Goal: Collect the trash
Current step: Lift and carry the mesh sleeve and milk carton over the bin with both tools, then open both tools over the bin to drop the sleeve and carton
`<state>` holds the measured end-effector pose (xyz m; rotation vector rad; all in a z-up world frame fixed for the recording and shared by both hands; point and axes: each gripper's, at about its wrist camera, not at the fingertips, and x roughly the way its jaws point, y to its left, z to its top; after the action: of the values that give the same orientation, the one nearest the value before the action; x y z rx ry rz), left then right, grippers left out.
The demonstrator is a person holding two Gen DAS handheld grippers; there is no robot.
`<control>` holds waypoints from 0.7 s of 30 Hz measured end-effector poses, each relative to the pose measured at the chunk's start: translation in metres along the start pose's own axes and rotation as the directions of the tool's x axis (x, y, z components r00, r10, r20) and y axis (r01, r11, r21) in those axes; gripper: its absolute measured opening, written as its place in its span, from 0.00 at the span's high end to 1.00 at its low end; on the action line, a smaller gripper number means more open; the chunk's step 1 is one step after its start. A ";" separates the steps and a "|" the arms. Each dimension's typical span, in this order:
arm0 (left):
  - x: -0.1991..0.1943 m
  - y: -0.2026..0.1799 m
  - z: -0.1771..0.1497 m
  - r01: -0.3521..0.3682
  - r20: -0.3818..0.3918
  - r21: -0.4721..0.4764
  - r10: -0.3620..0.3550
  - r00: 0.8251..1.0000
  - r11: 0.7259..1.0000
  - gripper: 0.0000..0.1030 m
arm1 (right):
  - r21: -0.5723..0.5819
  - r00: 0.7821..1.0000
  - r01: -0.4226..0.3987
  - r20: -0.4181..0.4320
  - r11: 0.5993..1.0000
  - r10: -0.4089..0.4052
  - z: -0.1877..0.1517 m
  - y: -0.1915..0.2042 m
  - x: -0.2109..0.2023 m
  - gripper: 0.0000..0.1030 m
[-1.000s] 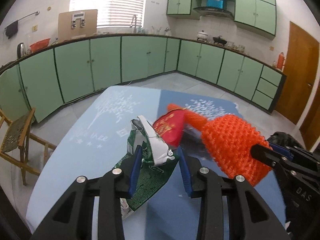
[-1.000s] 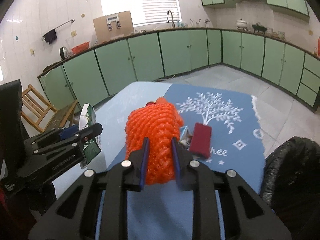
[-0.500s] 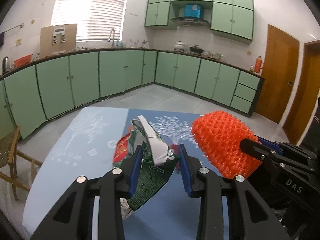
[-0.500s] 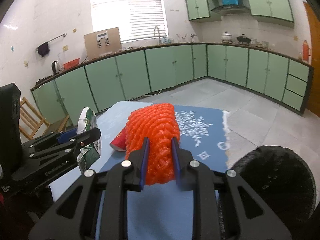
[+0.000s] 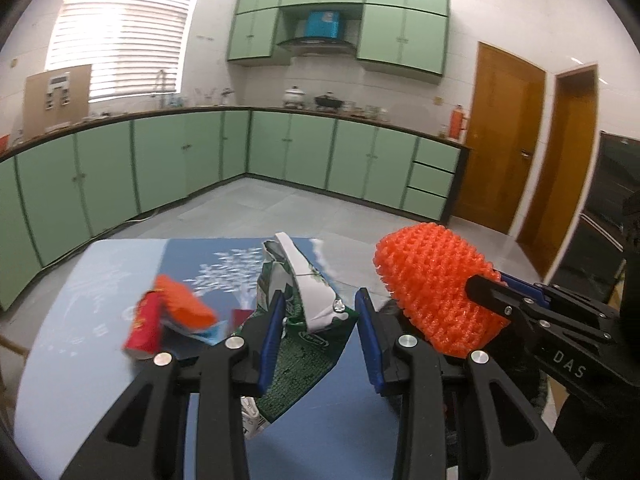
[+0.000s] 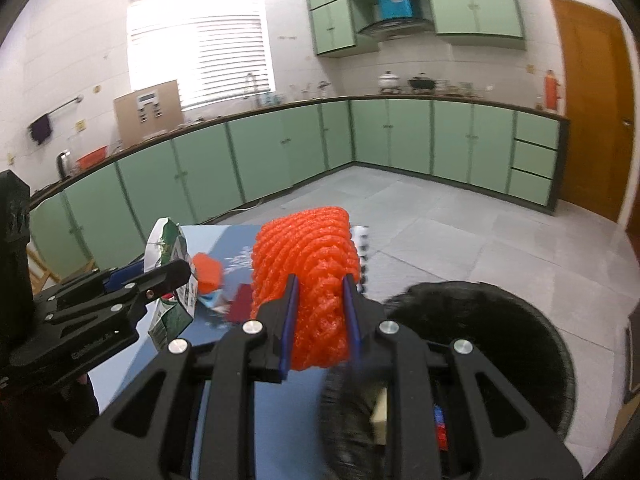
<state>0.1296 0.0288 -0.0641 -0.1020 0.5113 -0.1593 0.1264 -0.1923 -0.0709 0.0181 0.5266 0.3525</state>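
Left gripper point(image 5: 320, 334): closed on a crumpled green-and-white carton point(image 5: 304, 320), held above the blue table point(image 5: 80, 320).
Right gripper point(image 6: 320, 312): clamped on an orange foam net point(image 6: 308, 264), the kind that wraps fruit; it bulges out above the fingers.
Bin point(image 6: 520, 320): a black-lined bin stands on the floor at the table's right edge, just below and right of the net; some scraps already lie inside.
Left on the table: a red packet point(image 5: 144, 326), an orange piece point(image 5: 184, 306) and a few smaller scraps — blurred, so hard to name.
Step in hand: judged as carrying both pieces to the bin.
Doing it well: bring each gripper fully over the dark opening before letting go — the net is light and springy and may bounce off the rim, so release low. Drop one piece at a time so the grippers do not knock together.
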 end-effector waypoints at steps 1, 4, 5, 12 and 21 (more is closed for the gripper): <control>0.003 -0.008 0.001 0.013 -0.001 0.006 -0.013 1.000 1.000 0.66 | 0.010 1.000 0.019 0.003 1.000 -0.019 -0.001 -0.010 -0.003 0.80; 0.014 -0.030 0.004 0.057 -0.008 0.020 -0.057 0.998 0.998 0.66 | 0.033 0.998 0.062 0.006 0.998 -0.062 -0.005 -0.032 -0.011 0.80; 0.018 -0.039 0.005 0.074 -0.011 0.026 -0.074 0.997 0.997 0.66 | 0.040 0.997 0.078 0.007 0.996 -0.078 -0.006 -0.040 -0.014 0.80; 0.043 -0.089 0.007 0.167 -0.028 0.053 -0.166 0.986 0.985 0.66 | 0.072 0.986 0.167 0.011 0.983 -0.168 -0.015 -0.085 -0.030 0.80; 0.073 -0.146 0.010 0.257 -0.042 0.095 -0.254 0.966 0.962 0.66 | 0.113 0.967 0.253 -0.022 0.961 -0.252 -0.038 -0.133 -0.036 0.80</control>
<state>0.1794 -0.1273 -0.0702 -0.0676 0.5180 -0.4399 0.1219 -0.3323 -0.1009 0.0608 0.5490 0.0722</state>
